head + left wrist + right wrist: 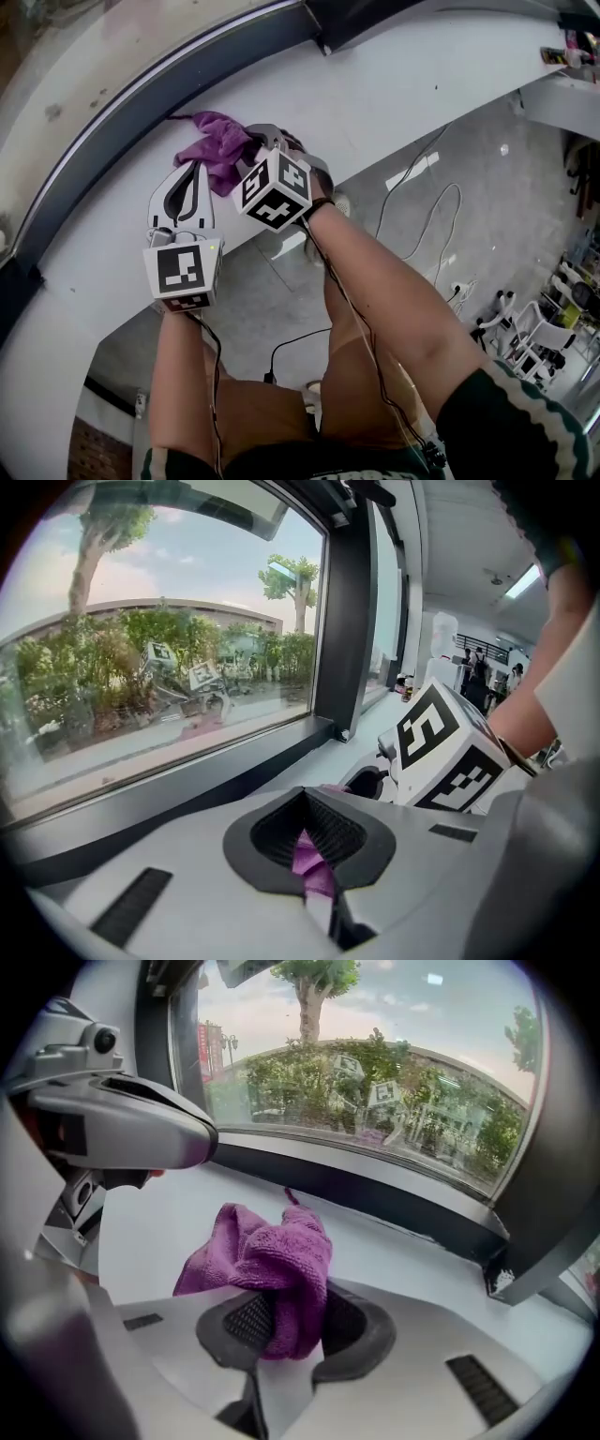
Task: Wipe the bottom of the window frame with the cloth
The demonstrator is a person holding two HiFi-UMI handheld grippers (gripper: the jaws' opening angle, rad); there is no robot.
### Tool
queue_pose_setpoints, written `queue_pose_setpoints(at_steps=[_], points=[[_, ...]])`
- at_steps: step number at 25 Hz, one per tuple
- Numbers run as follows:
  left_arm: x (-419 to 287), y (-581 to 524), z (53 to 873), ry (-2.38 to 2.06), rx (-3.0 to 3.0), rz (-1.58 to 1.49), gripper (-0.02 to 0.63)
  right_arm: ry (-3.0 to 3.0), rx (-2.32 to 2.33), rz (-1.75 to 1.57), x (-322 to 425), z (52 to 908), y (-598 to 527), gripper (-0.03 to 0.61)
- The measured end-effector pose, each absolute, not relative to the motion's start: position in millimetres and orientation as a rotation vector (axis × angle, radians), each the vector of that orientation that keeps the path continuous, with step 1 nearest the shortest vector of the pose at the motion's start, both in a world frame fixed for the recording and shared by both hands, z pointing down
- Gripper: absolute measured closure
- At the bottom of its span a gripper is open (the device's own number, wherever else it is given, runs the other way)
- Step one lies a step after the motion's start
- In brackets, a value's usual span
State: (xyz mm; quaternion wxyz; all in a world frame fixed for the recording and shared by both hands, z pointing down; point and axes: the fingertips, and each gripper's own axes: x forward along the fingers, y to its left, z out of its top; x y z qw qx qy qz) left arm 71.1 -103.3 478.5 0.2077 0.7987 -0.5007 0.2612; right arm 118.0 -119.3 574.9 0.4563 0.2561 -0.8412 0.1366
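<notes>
**Cloth on sill, right gripper clamped**

I noted the right gripper (286, 1324) closed on the purple cloth (272, 1255). The cloth lay bunched on the white sill (403, 89), with one corner up against the dark window frame (375, 1204). The left gripper (311, 847) sat beside it, jaws drawn together on nothing. A sliver of purple showed through their slit.

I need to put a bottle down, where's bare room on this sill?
The white sill is bare right of the cloth, up to the dark window frame, and again left of the left tool. The middle is crowded: the right tool grips the cloth beside the left tool.
</notes>
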Motion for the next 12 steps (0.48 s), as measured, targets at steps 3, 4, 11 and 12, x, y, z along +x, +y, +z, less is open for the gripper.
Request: queue_pose_setpoints(at_steps=[3, 4, 11, 12], points=[[99.5, -114.8, 480.5, -1.360, 2.261, 0.728, 0.604, -2.061, 0.673, 0.344, 148.9, 574.7, -130.7, 0.476], [109.8, -118.5, 480.6, -1.346, 2.273, 0.729, 0.604, -2.057, 0.686, 0.347, 158.7, 575.1, -133.9, 0.476], [170.5, -139.5, 483.6, -1.266, 2.301, 0.670, 0.604, -2.033, 0.774, 0.364, 220.5, 576.1, -155.6, 0.477], [174.9, -141.2, 485.7, -1.266, 2.311, 0.681, 0.604, -2.034, 0.786, 0.366, 227.3, 576.0, -158.1, 0.476]])
